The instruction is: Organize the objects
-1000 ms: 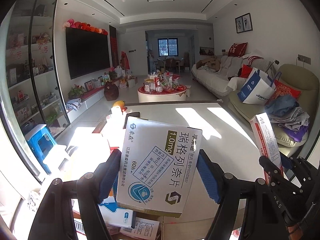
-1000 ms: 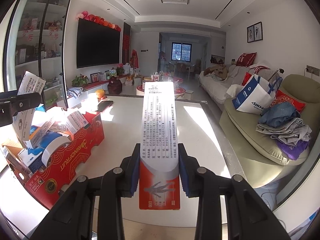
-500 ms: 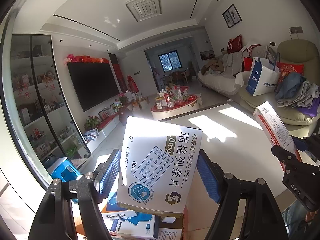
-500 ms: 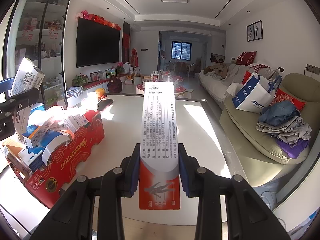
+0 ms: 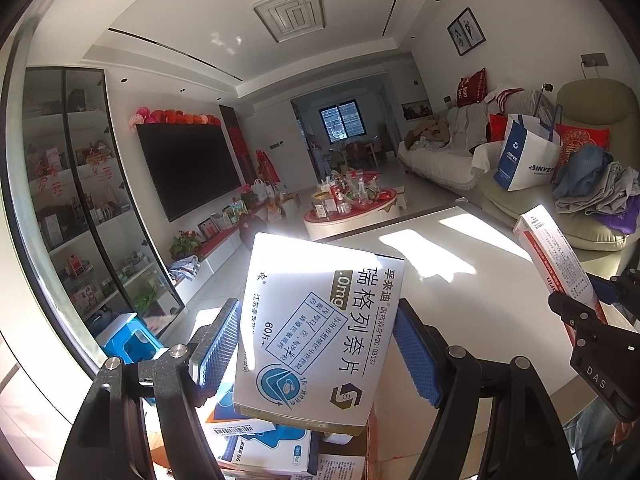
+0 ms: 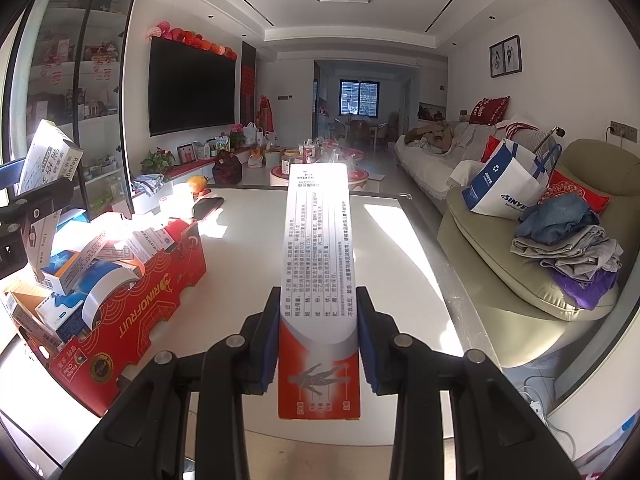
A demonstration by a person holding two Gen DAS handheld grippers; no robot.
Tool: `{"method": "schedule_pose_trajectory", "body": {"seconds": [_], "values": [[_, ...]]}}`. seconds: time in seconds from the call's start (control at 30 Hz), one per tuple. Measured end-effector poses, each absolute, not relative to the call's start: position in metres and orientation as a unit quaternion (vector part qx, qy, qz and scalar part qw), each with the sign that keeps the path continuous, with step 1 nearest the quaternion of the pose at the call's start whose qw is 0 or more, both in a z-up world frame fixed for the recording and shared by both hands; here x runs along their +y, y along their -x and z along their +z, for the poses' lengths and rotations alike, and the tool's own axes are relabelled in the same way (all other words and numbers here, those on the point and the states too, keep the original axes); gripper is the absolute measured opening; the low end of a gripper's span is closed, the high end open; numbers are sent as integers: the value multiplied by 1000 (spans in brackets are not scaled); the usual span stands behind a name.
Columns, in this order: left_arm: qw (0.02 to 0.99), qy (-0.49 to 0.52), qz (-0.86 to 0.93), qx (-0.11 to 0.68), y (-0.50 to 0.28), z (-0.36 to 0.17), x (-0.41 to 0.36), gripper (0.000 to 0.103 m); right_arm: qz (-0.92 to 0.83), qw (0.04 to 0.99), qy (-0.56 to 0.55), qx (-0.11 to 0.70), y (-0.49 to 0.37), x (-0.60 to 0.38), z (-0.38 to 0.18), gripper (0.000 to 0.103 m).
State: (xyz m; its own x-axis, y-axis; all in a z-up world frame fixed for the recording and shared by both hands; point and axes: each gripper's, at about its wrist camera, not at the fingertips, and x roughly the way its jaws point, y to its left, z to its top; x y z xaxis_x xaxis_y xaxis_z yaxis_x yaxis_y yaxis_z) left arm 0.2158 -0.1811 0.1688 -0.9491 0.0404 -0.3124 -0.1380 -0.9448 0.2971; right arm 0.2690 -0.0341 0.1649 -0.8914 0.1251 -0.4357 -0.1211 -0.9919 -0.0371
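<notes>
1. The left gripper (image 5: 316,350) has its jaws set wide on the white medicine box (image 5: 320,320), above the red carton (image 6: 132,304); the box sits skewed and could twist free.
2. The right gripper (image 6: 318,330), closed narrow, pinches the long red-and-white box (image 6: 318,248) near one end, right of the carton; leverage might swing it.

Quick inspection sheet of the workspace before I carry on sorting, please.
Surface: white table, sunlit patches.
Job's things: white medicine box; long red-and-white box; red carton full of medicine boxes.
Clutter: phone and orange at the far edge.
Grippers: left gripper shut on white medicine box; right gripper shut on long red-and-white box.
Cables: white cable on floor.
Surroundings: sofa with clothes, TV.
</notes>
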Motion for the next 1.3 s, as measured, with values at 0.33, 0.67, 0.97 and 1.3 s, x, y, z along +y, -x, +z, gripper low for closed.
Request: {"method": "schedule_pose_trajectory", "body": {"seconds": [0.33, 0.67, 0.97, 1.3], "values": [[45, 154, 974, 160, -216, 168, -179, 79, 971, 66, 230, 1, -268, -32, 163, 33], [44, 152, 974, 160, -217, 167, -178, 79, 971, 66, 230, 2, -268, -32, 163, 33], [45, 155, 973, 162, -217, 165, -178, 79, 970, 65, 232, 5, -269, -32, 161, 33], [37, 175, 975, 132, -209, 164, -193, 79, 969, 57, 239, 8, -269, -35, 153, 33]]}}
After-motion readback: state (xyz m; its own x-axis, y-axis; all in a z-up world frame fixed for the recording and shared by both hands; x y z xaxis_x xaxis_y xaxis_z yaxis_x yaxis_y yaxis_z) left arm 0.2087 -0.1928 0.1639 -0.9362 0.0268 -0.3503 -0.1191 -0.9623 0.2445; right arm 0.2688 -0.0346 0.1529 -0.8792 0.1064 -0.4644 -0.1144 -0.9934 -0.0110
